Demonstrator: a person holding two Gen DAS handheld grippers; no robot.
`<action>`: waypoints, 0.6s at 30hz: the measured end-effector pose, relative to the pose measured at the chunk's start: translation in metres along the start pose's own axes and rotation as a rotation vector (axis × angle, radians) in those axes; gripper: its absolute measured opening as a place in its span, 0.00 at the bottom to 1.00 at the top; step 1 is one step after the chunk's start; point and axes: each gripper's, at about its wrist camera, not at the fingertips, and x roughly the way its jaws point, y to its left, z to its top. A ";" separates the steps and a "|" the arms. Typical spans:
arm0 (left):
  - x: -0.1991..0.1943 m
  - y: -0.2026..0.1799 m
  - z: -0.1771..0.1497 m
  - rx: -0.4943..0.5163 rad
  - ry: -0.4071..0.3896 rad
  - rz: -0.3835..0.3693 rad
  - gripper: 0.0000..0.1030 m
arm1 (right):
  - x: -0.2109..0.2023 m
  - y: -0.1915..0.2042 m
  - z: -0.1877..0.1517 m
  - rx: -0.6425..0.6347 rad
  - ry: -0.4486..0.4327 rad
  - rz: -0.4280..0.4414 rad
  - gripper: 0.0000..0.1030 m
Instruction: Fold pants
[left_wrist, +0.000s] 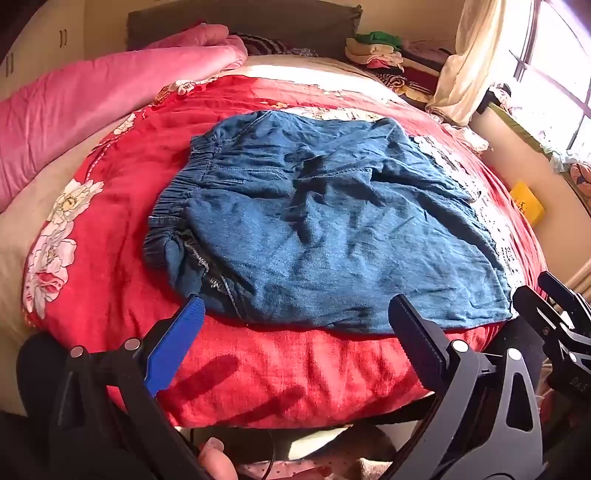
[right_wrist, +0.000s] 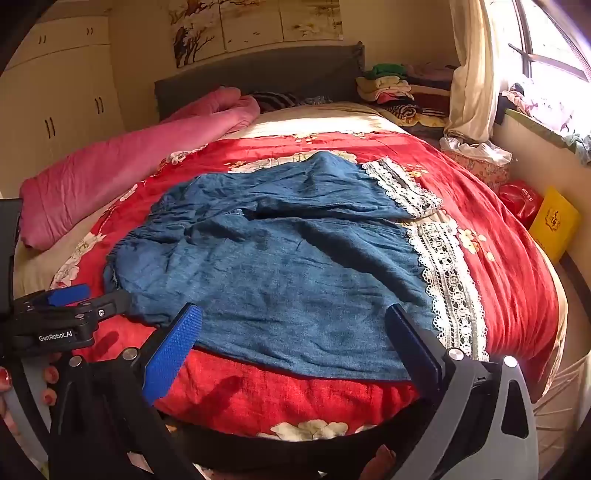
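Showing lace hems (right_wrist: 448, 280) | right view; waistband (left_wrist: 173, 206) | left view.

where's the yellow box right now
In the right wrist view the yellow box leans on the wall at the far right, beside the bed, next to a red bag.

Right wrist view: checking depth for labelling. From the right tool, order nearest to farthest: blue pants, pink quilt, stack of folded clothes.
1. Blue pants, just ahead of the right tool, centre of the bed.
2. Pink quilt, left side.
3. Stack of folded clothes, far right by the headboard.
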 end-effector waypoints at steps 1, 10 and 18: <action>0.000 0.000 0.000 0.000 -0.002 0.005 0.91 | 0.000 0.000 0.000 -0.001 0.002 -0.001 0.96; -0.005 -0.003 0.002 0.010 -0.010 0.009 0.91 | -0.002 0.001 -0.003 -0.008 0.000 -0.002 0.96; -0.005 -0.005 0.003 0.017 -0.016 0.012 0.91 | -0.002 0.000 0.001 -0.004 0.001 -0.007 0.96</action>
